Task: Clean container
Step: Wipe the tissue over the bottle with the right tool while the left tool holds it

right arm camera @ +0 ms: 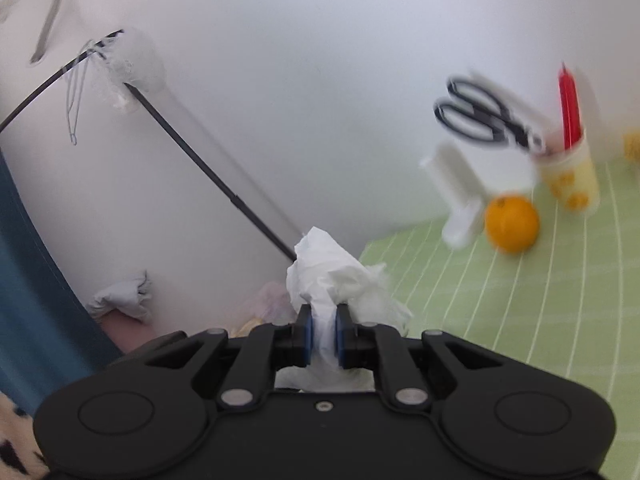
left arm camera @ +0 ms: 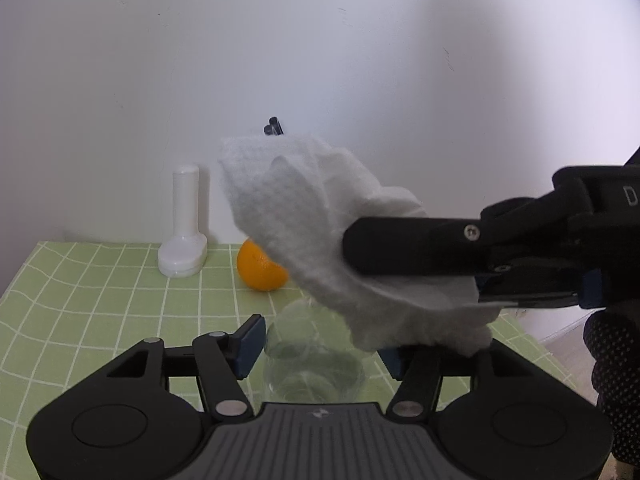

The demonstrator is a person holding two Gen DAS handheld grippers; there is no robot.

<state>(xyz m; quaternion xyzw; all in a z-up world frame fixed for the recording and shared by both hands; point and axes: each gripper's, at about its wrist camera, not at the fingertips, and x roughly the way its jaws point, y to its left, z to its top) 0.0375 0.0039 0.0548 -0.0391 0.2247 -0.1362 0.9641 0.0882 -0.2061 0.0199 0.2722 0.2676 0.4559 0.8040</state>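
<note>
A clear glass container [left arm camera: 314, 354] lies between the fingers of my left gripper [left arm camera: 320, 344], which is shut on it just above the green checked tablecloth [left arm camera: 100, 300]. My right gripper [right arm camera: 322, 334] is shut on a crumpled white paper towel [right arm camera: 328, 276]. In the left wrist view the right gripper [left arm camera: 460, 248] comes in from the right and holds the towel [left arm camera: 320, 216] just above the container's mouth. The towel hides part of the container's far end.
An orange [left arm camera: 260, 268] and a white plastic stand [left arm camera: 184, 228] sit at the back by the white wall. In the right wrist view a yellow cup [right arm camera: 568, 176] holds black scissors [right arm camera: 480, 116] and a red tool [right arm camera: 570, 112]. The table's left edge drops to a floor with cloths.
</note>
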